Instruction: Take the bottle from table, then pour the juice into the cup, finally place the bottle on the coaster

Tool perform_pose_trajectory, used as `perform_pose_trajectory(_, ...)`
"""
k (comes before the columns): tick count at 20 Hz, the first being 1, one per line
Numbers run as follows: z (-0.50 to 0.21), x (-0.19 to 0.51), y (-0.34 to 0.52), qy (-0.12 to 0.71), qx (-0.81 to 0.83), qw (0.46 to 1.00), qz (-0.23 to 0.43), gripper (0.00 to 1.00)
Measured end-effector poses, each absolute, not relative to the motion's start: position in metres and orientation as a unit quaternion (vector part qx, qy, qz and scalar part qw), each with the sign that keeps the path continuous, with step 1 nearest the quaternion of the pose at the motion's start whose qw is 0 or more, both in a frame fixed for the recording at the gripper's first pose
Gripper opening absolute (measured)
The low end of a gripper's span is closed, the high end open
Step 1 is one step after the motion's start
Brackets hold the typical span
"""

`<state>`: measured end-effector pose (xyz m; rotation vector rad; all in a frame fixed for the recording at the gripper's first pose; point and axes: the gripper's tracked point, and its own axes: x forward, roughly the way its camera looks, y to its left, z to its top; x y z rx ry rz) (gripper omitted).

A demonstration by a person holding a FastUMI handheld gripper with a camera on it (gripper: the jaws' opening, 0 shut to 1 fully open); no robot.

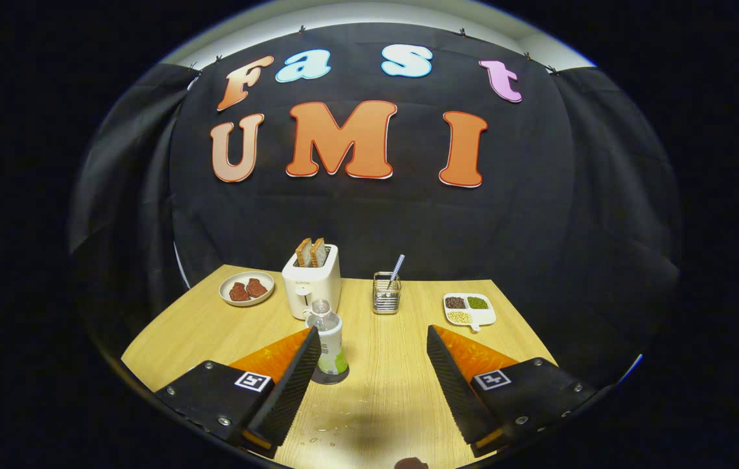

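Your gripper [369,342] is spread wide, holding nothing; the clear plastic bottle with white label [329,342] stands upright on a dark round coaster [330,376] beside the left finger, on the wooden table [382,391].

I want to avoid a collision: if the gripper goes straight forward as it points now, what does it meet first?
Probably the metal holder with the straw. The open gripper points at it; the bottle stands beside the left finger, off that line.

You see one bottle [329,344], one toaster [311,286] with two toast slices [311,252], one plate [247,288], one glass [387,293], one divided dish [469,309], and one gripper [369,342], fingers spread apart.
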<state>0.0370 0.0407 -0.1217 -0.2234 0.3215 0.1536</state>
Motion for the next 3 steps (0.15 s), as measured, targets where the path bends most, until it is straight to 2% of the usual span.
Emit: perform_pose_trajectory(3, -0.09, 0.03, 0.041, 0.132, -0.119, 0.981, 0.072, 0.97)
